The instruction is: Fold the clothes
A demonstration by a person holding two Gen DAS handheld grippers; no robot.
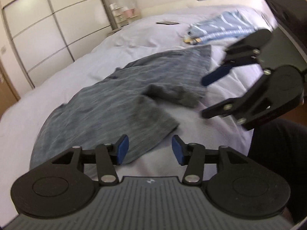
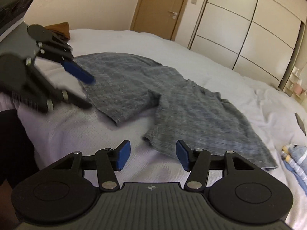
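Observation:
A grey heathered T-shirt [image 1: 119,92] lies rumpled and partly folded over on the white bed [image 1: 76,65]. It also shows in the right wrist view [image 2: 188,103]. My left gripper [image 1: 150,150] is open and empty, above the shirt's near edge; it also shows in the right wrist view [image 2: 86,92], over the shirt's left side. My right gripper [image 2: 153,157] is open and empty, above the shirt's near hem; it also shows in the left wrist view [image 1: 205,97], beside the shirt's right sleeve. Neither gripper touches the cloth.
A folded blue striped garment [image 1: 222,28] lies at the far side of the bed, also at the right edge in the right wrist view [image 2: 297,159]. A dark phone [image 1: 167,23] lies on the bed. A brown garment [image 2: 59,29] sits at the far corner. Wardrobes [image 2: 245,28] and a door [image 2: 161,9] stand behind.

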